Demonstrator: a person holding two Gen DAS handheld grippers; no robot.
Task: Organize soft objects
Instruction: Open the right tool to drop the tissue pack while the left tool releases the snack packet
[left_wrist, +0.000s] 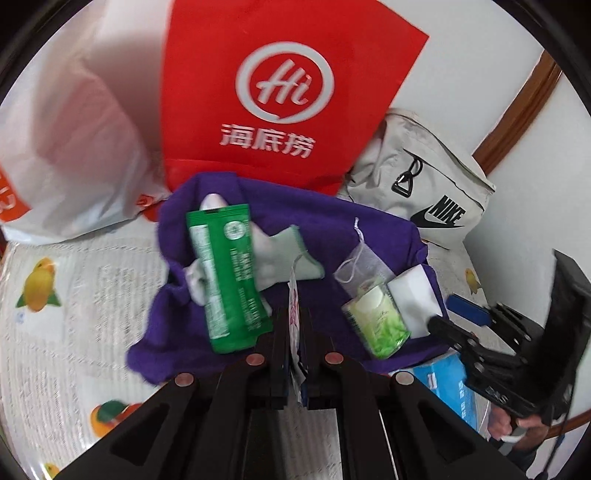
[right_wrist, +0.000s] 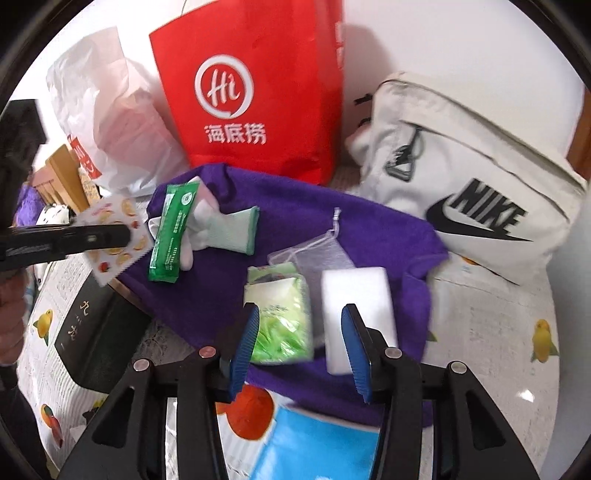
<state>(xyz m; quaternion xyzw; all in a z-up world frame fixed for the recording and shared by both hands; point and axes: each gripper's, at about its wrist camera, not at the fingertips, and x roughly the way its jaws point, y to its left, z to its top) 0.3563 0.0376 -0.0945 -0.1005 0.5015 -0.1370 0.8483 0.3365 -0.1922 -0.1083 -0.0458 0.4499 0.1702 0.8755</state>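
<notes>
Left tool (left_wrist: 293, 325) clenched on fruit-print packet (right_wrist: 118, 236), lifted clear for sorting; right tool (right_wrist: 299, 332) released, straddling tissues (right_wrist: 280, 317) on purple cloth (right_wrist: 369, 229).

Purple cloth (right_wrist: 332, 229) spread flat; on it green sachet (right_wrist: 170, 236), pale sock (right_wrist: 225, 229), mesh pouch (right_wrist: 317, 254), tissue pack (right_wrist: 280, 317), white sponge (right_wrist: 354, 306).

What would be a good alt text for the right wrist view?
The open right hand-held gripper hovers over a purple cloth holding a green tissue pack, a white sponge, a green sachet and a mesh pouch. Behind stand a red bag and a white backpack.
</notes>
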